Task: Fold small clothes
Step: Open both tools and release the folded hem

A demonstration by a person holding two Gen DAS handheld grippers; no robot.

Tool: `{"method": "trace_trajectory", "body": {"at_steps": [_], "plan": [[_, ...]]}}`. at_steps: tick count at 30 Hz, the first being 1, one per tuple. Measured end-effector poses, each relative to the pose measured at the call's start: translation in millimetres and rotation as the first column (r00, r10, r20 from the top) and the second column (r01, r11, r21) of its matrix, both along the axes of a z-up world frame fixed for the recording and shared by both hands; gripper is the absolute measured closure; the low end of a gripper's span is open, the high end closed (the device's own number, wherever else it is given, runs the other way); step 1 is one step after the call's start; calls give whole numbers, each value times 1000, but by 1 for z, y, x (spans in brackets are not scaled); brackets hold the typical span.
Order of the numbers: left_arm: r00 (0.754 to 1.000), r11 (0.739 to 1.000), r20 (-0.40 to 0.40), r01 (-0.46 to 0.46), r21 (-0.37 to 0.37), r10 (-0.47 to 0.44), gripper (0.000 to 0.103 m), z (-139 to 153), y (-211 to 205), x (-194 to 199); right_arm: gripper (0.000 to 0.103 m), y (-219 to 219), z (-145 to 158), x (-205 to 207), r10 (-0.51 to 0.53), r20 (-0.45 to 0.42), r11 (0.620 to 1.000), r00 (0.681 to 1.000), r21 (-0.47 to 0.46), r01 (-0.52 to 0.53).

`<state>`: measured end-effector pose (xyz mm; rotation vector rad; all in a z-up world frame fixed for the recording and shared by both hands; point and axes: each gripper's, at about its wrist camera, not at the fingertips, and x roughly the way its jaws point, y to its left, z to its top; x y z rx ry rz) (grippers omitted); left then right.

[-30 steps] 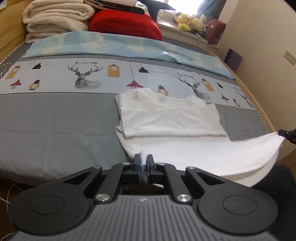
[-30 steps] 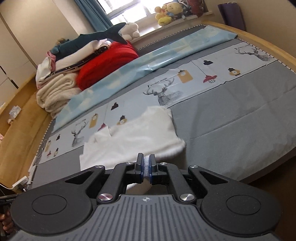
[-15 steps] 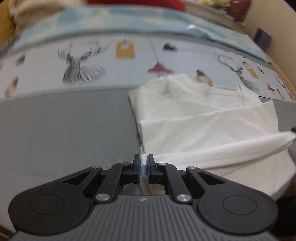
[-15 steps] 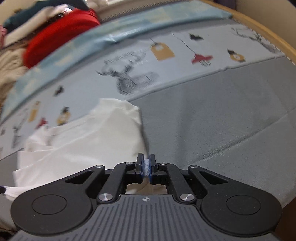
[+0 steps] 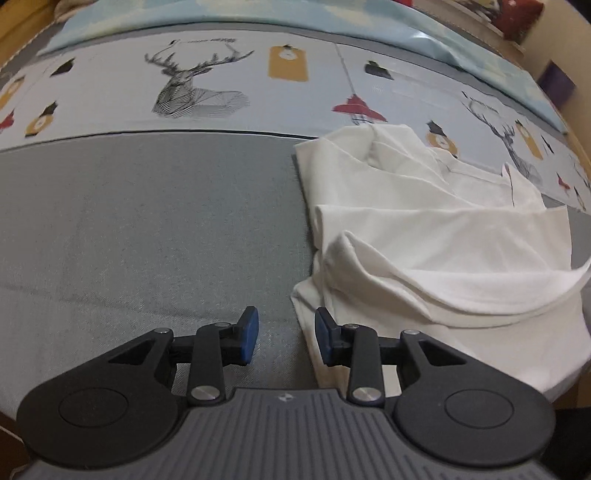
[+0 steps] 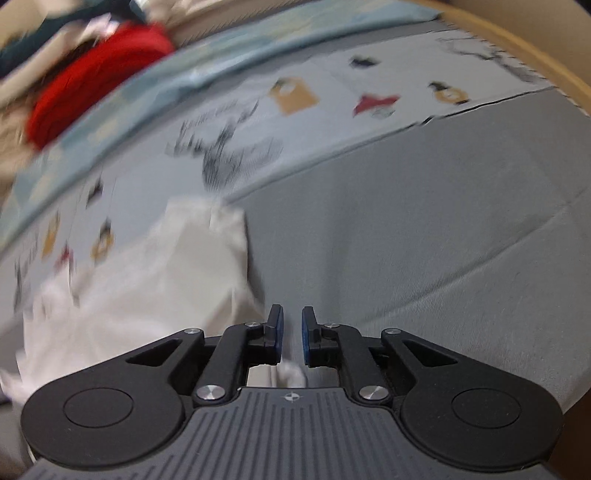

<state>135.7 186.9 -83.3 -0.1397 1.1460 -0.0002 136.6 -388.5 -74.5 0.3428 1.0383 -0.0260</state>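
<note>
A white shirt lies folded over on itself on the grey bed cover, its doubled lower part nearest the camera. My left gripper hangs low over the shirt's left edge with its jaws opening; that edge runs between the blue pads untouched. In the blurred right wrist view the shirt lies to the left. My right gripper sits at its right edge, jaws opening to a narrow gap. A scrap of white cloth shows just behind the pads, not pinched.
A printed band with deer and lamps crosses the bed beyond the shirt, then a light-blue sheet. A red blanket and piled bedding sit at the far left. A wooden bed frame curves along the right.
Both grippers came down and forward over the bed, carrying the shirt's hem up over its body. Their jaws, shut on the cloth before, have parted and let it go.
</note>
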Motion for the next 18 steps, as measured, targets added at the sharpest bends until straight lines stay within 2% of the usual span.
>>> {"method": "trace_trajectory", "body": {"at_steps": [2, 6, 12, 18], "plan": [[1000, 1000, 0, -2, -13, 2, 66, -2, -2, 2, 91, 7, -5, -2, 39, -7, 999, 999, -28, -39], [998, 998, 48, -33, -57, 36, 66, 3, -2, 12, 78, 19, -9, 3, 73, -2, 997, 997, -35, -73], [998, 997, 56, -28, -75, 32, 66, 4, -13, 30, 75, 45, -22, 22, 127, -29, 988, 991, -78, -129], [998, 998, 52, -28, -63, 32, 66, -2, -23, 48, 75, 51, -22, 41, 108, 6, 992, 994, -59, -108]]}}
